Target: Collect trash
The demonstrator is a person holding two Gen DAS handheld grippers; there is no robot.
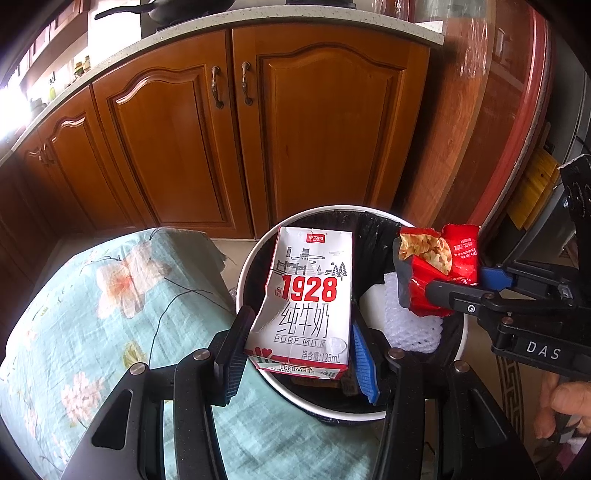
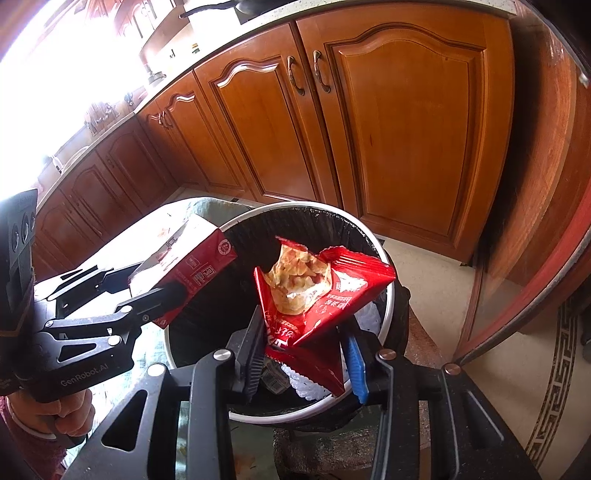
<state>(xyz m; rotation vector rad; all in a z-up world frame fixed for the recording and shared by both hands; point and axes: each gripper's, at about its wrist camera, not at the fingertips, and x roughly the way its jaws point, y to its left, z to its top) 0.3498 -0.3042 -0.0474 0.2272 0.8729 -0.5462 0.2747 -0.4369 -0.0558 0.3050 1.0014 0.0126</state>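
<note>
Now at drop step: left hand-held gripper (image 1: 299, 343) clamps white-red crumpled milk carton (image 1: 308, 295), right hand-held gripper (image 2: 306, 350) clamps torn red snack wrapper (image 2: 317, 291), both over black-lined round white-rimmed trash bin (image 2: 388, 273). Next: let go of both, retract clear.

Wooden cabinets (image 1: 229, 122); floral cloth (image 1: 96, 314); frying pan (image 1: 177, 9)

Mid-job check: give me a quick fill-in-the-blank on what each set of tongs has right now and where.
1. The left tongs grip a ____ carton.
2. The right tongs grip a torn ____ snack wrapper.
3. Both items hang over the black-lined ____.
4. White foam ____ lies inside it.

Missing: milk; red; bin; netting
</note>
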